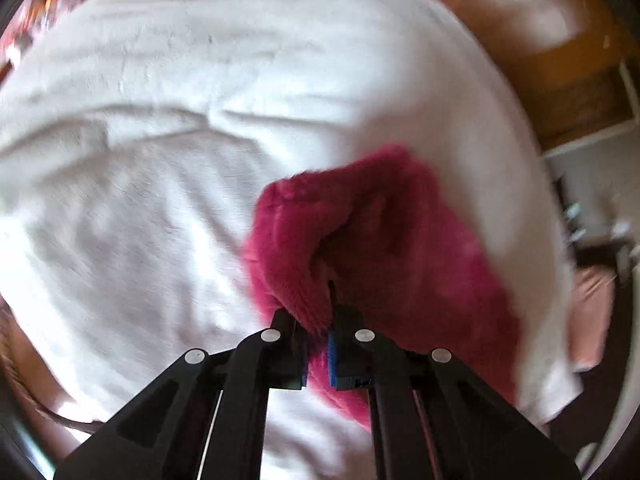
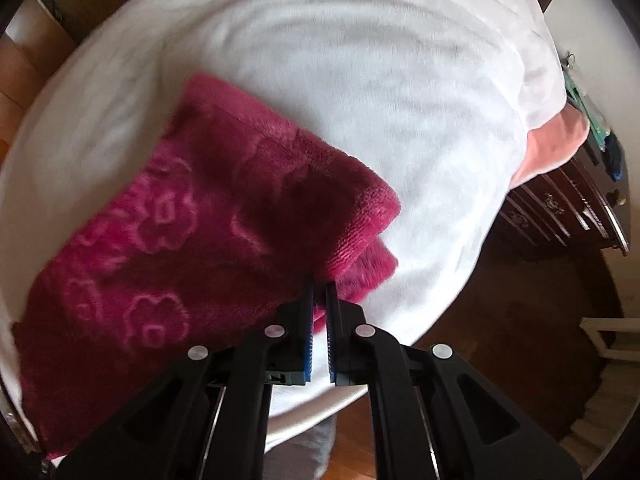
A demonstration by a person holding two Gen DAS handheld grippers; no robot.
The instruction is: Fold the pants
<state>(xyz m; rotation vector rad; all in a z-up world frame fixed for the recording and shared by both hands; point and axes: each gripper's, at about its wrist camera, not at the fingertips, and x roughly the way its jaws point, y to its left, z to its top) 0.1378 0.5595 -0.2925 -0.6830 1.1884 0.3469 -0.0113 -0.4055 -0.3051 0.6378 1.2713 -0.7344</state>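
Observation:
The pants (image 2: 192, 232) are magenta fleece with an embossed flower pattern, lying on a white blanket (image 2: 380, 92). In the right wrist view they stretch from the lower left toward the centre, with a doubled-over edge at the fingertips. My right gripper (image 2: 320, 286) is shut on that folded edge. In the left wrist view the pants (image 1: 380, 232) bunch up in a lifted fold. My left gripper (image 1: 318, 316) is shut on the fabric, which passes between its blue pads.
The white blanket (image 1: 180, 120) covers a bed. A wooden floor (image 1: 552, 40) lies beyond it. A pink sheet (image 2: 556, 144) shows under the blanket's right edge, beside a dark wooden dresser (image 2: 560, 208).

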